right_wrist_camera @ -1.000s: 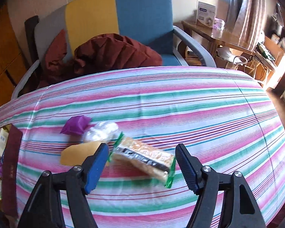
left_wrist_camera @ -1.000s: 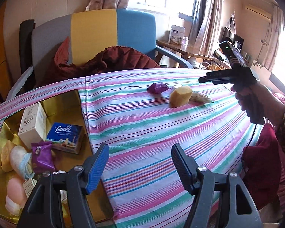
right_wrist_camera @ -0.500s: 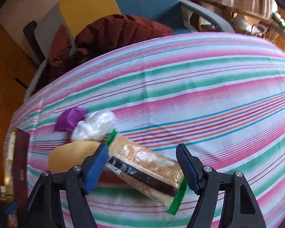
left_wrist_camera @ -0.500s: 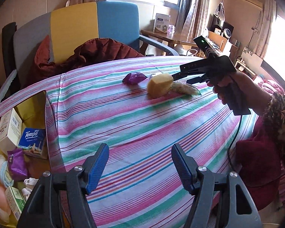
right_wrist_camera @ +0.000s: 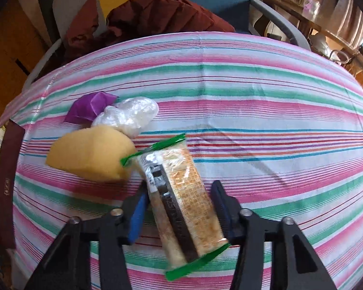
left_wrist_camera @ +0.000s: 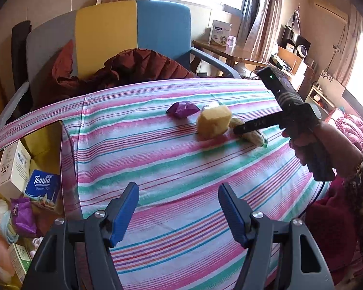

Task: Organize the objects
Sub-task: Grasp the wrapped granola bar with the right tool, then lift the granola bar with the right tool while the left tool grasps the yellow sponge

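Observation:
A green-edged cracker packet lies between the fingers of my right gripper, whose jaws have closed in around it; contact on both sides looks likely. Left of it sit a yellow sponge, a clear plastic bag and a purple wrapper. In the left wrist view the right gripper reaches the packet beside the sponge and purple wrapper. My left gripper is open and empty above the striped tablecloth.
A gold box at the left holds a white carton, a Tempo tissue pack, a purple wrapper and several soft items. A chair with a dark red jacket stands behind the table. A side table stands at the back right.
My right gripper has moved forward over the cracker packet and its jaws have narrowed around it. The left gripper's view swung right, then back left; it stays open.

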`<state>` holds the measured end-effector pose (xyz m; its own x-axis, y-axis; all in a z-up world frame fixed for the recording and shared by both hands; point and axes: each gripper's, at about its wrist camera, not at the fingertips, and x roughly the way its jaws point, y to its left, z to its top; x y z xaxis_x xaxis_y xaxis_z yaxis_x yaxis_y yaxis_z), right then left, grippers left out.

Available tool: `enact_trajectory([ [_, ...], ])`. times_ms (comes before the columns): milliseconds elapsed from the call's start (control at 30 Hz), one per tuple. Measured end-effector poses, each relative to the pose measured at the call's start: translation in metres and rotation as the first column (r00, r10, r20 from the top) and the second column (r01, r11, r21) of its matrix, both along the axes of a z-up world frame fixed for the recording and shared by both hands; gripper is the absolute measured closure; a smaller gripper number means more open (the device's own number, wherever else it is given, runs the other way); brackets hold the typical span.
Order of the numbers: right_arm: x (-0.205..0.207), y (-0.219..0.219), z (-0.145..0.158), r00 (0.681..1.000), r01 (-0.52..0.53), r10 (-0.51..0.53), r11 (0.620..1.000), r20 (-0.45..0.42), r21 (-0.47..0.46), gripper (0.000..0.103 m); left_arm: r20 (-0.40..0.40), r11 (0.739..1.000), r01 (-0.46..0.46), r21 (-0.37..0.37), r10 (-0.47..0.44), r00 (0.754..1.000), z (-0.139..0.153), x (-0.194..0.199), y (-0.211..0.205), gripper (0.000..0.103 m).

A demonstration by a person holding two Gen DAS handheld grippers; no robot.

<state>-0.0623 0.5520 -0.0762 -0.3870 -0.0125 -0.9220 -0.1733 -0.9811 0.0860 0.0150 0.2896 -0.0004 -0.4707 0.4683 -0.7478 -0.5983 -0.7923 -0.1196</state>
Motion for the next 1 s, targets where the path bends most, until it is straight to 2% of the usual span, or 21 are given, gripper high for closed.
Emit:
enact_trajectory([
  [100, 0.002, 0.003, 0.002, 1.0, 0.021, -0.021, 1.0, 0.001, -0.015, 0.065, -0.005, 1.0, -0.01, 0.012, 0.01, 1.0, 0.005, -0.009, 0.014, 0.034],
  [267, 0.009, 0.02, 0.01, 0.993, 0.116, -0.115, 0.992, -0.018, 0.04, 0.066, -0.018, 1.0, -0.01, 0.013, 0.01, 1.0, 0.01, -0.027, 0.048, 0.034],
  [467, 0.017, 0.051, 0.009, 0.974, 0.227, -0.228, 0.973, -0.01, -0.048, 0.066, -0.024, 1.0, 0.008, 0.026, -0.008, 1.0, 0.014, -0.056, 0.102, 0.034],
  [567, 0.018, 0.06, 0.008, 0.968, 0.25, -0.252, 0.964, -0.01, -0.09, 0.066, -0.033, 1.0, -0.002, 0.007, 0.003, 0.999, 0.012, -0.076, 0.13, 0.034],
  [667, 0.019, 0.064, 0.008, 0.966, 0.257, -0.26, 0.96, -0.013, -0.112, 0.066, -0.037, 0.997, -0.019, -0.08, 0.016, 0.999, -0.008, -0.095, 0.149, 0.034],
  [733, 0.018, 0.063, 0.006, 0.966, 0.255, -0.257, 0.961, -0.008, -0.112, 0.066, -0.008, 0.988, -0.015, -0.153, 0.014, 1.0, -0.03, -0.099, 0.153, 0.034],
  [767, 0.019, 0.065, 0.007, 0.967, 0.252, -0.255, 0.961, -0.008, -0.114, 0.066, 0.015, 0.989, 0.001, -0.147, 0.001, 1.0, -0.038, -0.099, 0.15, 0.032],
  [800, 0.02, 0.064, 0.008, 0.967, 0.25, -0.253, 0.961, -0.011, -0.12, 0.066, 0.034, 0.995, 0.024, -0.092, -0.021, 0.999, -0.041, -0.095, 0.143, 0.031],
  [833, 0.023, 0.066, 0.012, 0.968, 0.248, -0.252, 0.961, -0.017, -0.126, 0.066, 0.049, 0.997, 0.03, -0.073, -0.027, 0.998, -0.044, -0.09, 0.138, 0.031],
  [933, 0.028, 0.071, 0.016, 0.966, 0.25, -0.256, 0.959, -0.026, -0.135, 0.066, 0.072, 0.995, 0.063, -0.082, -0.057, 0.996, -0.053, -0.072, 0.126, 0.029],
  [1000, 0.03, 0.072, 0.016, 0.965, 0.254, -0.26, 0.957, -0.028, -0.138, 0.066, 0.055, 0.99, 0.07, -0.122, -0.064, 0.996, -0.058, -0.058, 0.122, 0.029],
])
